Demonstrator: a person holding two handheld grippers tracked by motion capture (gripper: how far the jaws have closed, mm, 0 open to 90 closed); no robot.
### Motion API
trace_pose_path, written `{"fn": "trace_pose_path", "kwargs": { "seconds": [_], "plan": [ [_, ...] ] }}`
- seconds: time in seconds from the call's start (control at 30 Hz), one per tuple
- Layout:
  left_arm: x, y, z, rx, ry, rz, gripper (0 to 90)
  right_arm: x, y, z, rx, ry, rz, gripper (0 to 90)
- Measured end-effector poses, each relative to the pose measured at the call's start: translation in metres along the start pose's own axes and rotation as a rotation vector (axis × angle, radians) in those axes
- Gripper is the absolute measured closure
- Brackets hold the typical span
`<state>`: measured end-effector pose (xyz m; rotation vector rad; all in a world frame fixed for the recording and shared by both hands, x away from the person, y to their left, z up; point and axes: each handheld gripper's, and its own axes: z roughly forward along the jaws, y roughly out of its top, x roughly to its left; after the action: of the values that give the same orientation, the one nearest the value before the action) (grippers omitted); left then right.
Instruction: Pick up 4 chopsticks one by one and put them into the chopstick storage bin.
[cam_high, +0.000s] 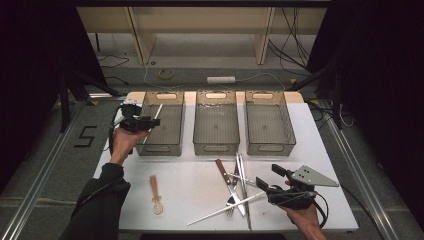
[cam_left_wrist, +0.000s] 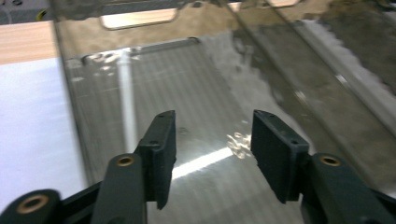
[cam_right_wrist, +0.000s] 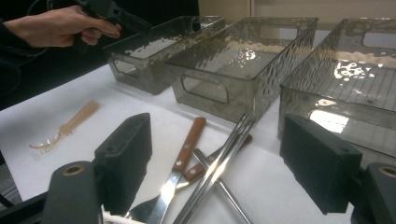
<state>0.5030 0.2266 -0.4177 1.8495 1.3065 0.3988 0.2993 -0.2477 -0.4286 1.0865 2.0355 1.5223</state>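
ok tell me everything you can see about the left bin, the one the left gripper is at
The left bin is a smoky translucent plastic box, oblong, with a ribbed floor and a handle slot in each end wall. It stands upright on the white table, leftmost of three. A white stick lies inside. The left gripper hangs open over it.

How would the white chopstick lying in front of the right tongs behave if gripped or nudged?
The white chopstick is thin and straight, so probably stiff and light. Smooth-looking, it may slip between the right tongs' flat pads. One end rests across the fork, so a push would likely pivot it.
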Motion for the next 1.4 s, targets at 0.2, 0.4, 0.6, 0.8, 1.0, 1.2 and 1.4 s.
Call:
{"fn": "trace_pose_path", "kwargs": {
  "seconds": [0.2, 0.4, 0.6, 0.8, 1.0, 1.2, 1.4],
  "plan": [
    [-0.034, -0.007, -0.017, 0.008, -0.052, 0.079, 37.2, 0.0, 0.001, 0.0, 0.005, -0.006, -0.007, 26.1],
    [-0.073, -0.022, -0.03, 0.019, -0.099, 0.151, 31.0, 0.0, 0.001, -0.001, 0.009, -0.009, -0.008, 26.2],
    [-0.099, -0.043, -0.03, 0.066, -0.153, 0.18, 28.3, 0.0, 0.001, -0.001, 0.009, -0.015, -0.007, 26.2],
    [-0.126, -0.056, -0.038, 0.082, -0.225, 0.206, 27.0, 0.0, 0.001, 0.0, 0.015, -0.014, -0.008, 26.2],
    [-0.146, -0.07, -0.043, 0.099, -0.252, 0.247, 26.8, 0.0, 0.001, 0.0, 0.015, -0.014, -0.003, 26.3],
    [-0.163, -0.09, -0.038, 0.164, -0.28, 0.284, 27.2, 0.001, 0.001, 0.0, 0.021, -0.017, -0.006, 26.7],
    [-0.18, -0.1, -0.038, 0.199, -0.328, 0.311, 29.6, 0.0, 0.001, 0.001, 0.025, -0.019, -0.006, 26.7]
  ]
}}
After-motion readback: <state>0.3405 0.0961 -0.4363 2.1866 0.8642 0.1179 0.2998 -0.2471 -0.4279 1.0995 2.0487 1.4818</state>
